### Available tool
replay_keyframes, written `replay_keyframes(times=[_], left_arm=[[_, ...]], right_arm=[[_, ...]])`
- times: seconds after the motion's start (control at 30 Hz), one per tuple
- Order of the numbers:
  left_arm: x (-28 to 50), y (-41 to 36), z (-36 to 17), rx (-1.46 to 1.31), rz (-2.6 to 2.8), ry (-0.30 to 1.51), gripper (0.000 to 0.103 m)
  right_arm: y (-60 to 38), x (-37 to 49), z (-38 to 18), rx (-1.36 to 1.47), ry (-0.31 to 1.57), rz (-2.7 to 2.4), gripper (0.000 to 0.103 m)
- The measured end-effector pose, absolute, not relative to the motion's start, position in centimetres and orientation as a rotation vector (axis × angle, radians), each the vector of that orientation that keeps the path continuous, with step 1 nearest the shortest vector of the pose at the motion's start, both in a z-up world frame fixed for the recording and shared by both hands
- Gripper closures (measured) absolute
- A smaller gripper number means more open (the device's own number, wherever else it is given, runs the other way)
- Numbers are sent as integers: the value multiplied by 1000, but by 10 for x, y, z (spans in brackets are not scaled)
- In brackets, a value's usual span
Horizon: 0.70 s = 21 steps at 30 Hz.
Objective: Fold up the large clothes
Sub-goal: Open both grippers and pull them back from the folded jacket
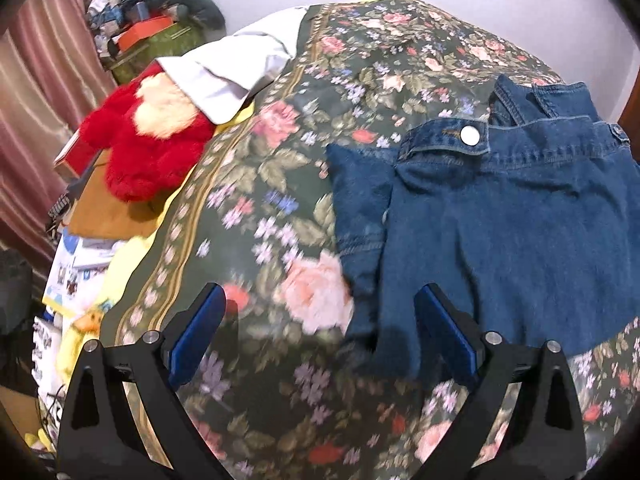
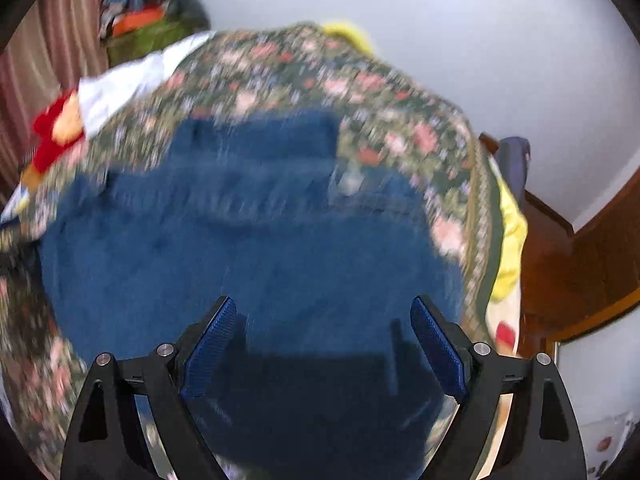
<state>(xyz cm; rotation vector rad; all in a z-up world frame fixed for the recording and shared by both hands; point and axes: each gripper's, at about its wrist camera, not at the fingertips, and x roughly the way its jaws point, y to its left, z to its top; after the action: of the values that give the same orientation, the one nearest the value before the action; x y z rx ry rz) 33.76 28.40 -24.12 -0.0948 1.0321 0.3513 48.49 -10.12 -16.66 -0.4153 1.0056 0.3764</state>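
A blue denim jacket point(image 1: 504, 224) lies partly folded on a floral bedspread point(image 1: 280, 184), its collar and a silver snap button point(image 1: 469, 135) toward the far side. My left gripper point(image 1: 320, 304) hovers open over the spread at the jacket's left edge, with nothing between its blue pads point(image 1: 198, 332). In the blurred right wrist view the denim jacket point(image 2: 248, 248) fills the middle. My right gripper point(image 2: 322, 312) hangs open above it, its jaws wide apart with no cloth pinched between them.
A red plush toy point(image 1: 148, 148) and a white pillow point(image 1: 236, 64) sit at the bed's left. Boxes, papers and clutter point(image 1: 80, 256) crowd the floor by the pink curtain. A wooden bed frame point(image 2: 580, 264) and a yellow sheet point(image 2: 508, 236) edge the right side.
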Motion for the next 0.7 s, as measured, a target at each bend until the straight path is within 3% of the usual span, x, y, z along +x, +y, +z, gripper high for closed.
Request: replay_keyframes(times=[0.17, 0.47, 0.7], left_arm=[[314, 291, -257, -133, 348, 1069, 4], [284, 291, -250, -268, 353, 1056, 5], [274, 274, -219, -367, 340, 943, 5]], right_arm=[[-122, 469, -203, -393, 1098, 349, 15], [-161, 439, -182, -424, 1088, 304, 15], [-168, 424, -152, -448, 1013, 267, 15]])
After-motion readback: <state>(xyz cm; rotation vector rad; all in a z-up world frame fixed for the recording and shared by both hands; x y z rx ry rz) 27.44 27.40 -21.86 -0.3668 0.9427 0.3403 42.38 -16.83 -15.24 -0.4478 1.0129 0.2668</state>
